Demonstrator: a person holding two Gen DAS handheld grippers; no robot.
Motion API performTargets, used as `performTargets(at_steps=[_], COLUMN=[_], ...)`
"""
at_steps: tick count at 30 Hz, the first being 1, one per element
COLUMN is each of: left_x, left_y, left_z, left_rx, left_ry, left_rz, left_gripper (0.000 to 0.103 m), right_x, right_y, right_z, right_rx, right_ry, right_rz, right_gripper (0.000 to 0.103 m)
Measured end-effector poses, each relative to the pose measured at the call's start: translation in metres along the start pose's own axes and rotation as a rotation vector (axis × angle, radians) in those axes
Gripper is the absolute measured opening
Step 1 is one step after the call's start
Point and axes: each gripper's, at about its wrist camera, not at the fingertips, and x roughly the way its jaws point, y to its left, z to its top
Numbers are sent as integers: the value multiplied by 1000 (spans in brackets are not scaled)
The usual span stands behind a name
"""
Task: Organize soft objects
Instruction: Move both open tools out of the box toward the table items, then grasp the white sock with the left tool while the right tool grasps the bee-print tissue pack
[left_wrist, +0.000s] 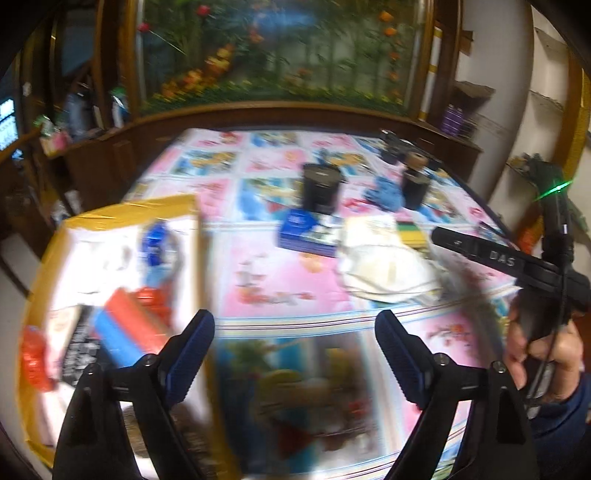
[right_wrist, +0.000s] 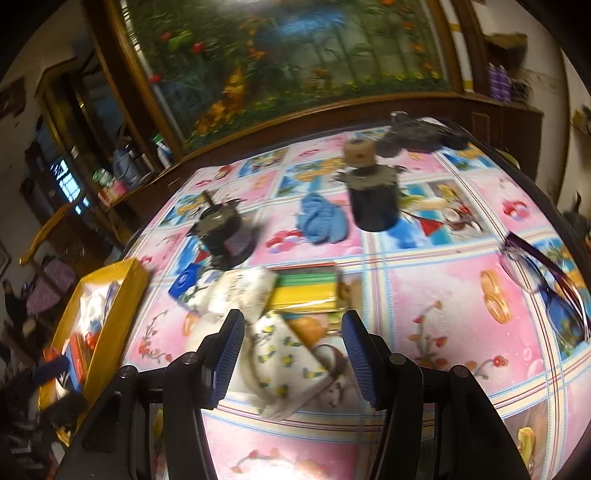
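Pink patterned oilcloth covers the table (right_wrist: 443, 295), and most of what you have to sort is still lying on it. Your yellow-rimmed box (left_wrist: 110, 210) at the left edge already holds a few things, among them a red and blue block and something orange, though blur keeps you from naming them with any certainty. Next down in size, the pale printed cloth pouch (right_wrist: 280, 354) rests on the table near the middle, just beside a green and yellow pack (right_wrist: 306, 291) and a small blue box (left_wrist: 303, 230). Further back, the crumpled blue cloth (right_wrist: 321, 218) sits between two dark cylindrical pieces, untouched. Your right gripper (right_wrist: 293, 354) has its fingers apart on either side of the pouch, with no pad clearly pressing on it, so count it as not yet gripped. Your left gripper (left_wrist: 295, 354) stands wide apart and empty over bare table beside the box. By my reckoning you are early to midway: pouch and blue cloth remain
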Motion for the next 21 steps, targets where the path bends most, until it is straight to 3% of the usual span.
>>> performTargets(at_steps=[5, 12, 16, 17, 18, 20, 21], left_x=[45, 90, 112, 115, 118, 116, 113], left_y=[-31, -48, -49, -48, -45, -42, -40], left_z=[13, 25, 33, 33, 31, 30, 30], left_rx=[-29, -62, -90, -101, -113, -121, -119], left_ry=[125, 184, 195, 196, 199, 181, 171], left_rz=[-110, -95, -143, -149, -150, -165, -166], left_gripper=[90, 90, 90, 86, 69, 55, 37], right_x=[-6, -5, -3, -3, -3, -1, 0], right_y=[-16, -25, -26, -26, -26, -28, -28], right_z=[4, 6, 6, 6, 5, 4, 4], right_rx=[63, 120, 125, 124, 124, 126, 129], right_ry=[-20, -20, -12, -12, -9, -1, 5], right_rz=[-6, 18, 24, 23, 23, 26, 30], right_gripper=[59, 59, 59, 59, 59, 59, 60])
